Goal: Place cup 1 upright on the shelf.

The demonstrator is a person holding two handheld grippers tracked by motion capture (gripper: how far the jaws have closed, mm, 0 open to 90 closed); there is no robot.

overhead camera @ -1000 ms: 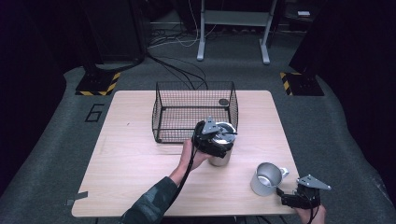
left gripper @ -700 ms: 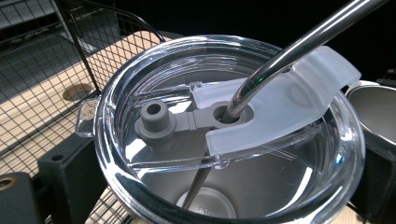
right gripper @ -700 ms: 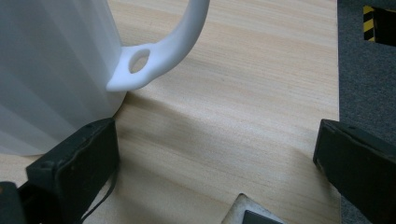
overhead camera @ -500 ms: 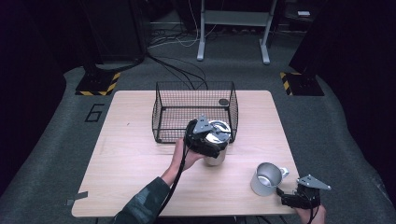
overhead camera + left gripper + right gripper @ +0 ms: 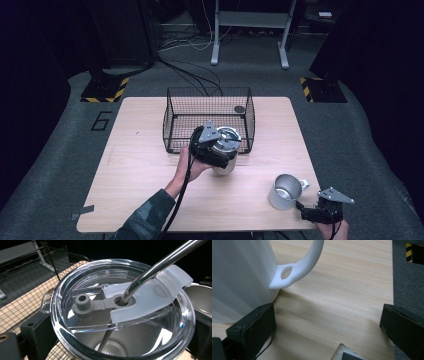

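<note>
A steel tumbler [image 5: 226, 159] with a clear lid [image 5: 120, 305] and a bent metal straw [image 5: 155, 265] is at the front wall of the black wire basket [image 5: 176, 121]. My left gripper [image 5: 209, 144] is shut on it from the left, one jaw on each side of the lid in the left gripper view [image 5: 112, 327]. Whether the tumbler rests on the table I cannot tell. A metal mug [image 5: 283, 191] stands near the table's front right corner. My right gripper [image 5: 316, 214] lies open just right of it, its left jaw beside the mug's wall [image 5: 239, 277] below the handle [image 5: 308, 260].
A small dark round object [image 5: 239, 109] lies in the basket's back right corner. The wooden table [image 5: 130, 165] has bare room on its left half. Its right edge [image 5: 392, 277] runs close to my right gripper. Cables and stand legs are on the floor behind.
My left gripper has shifted a little to the left with the tumbler in it. The right gripper and the mug have stayed where they were.
</note>
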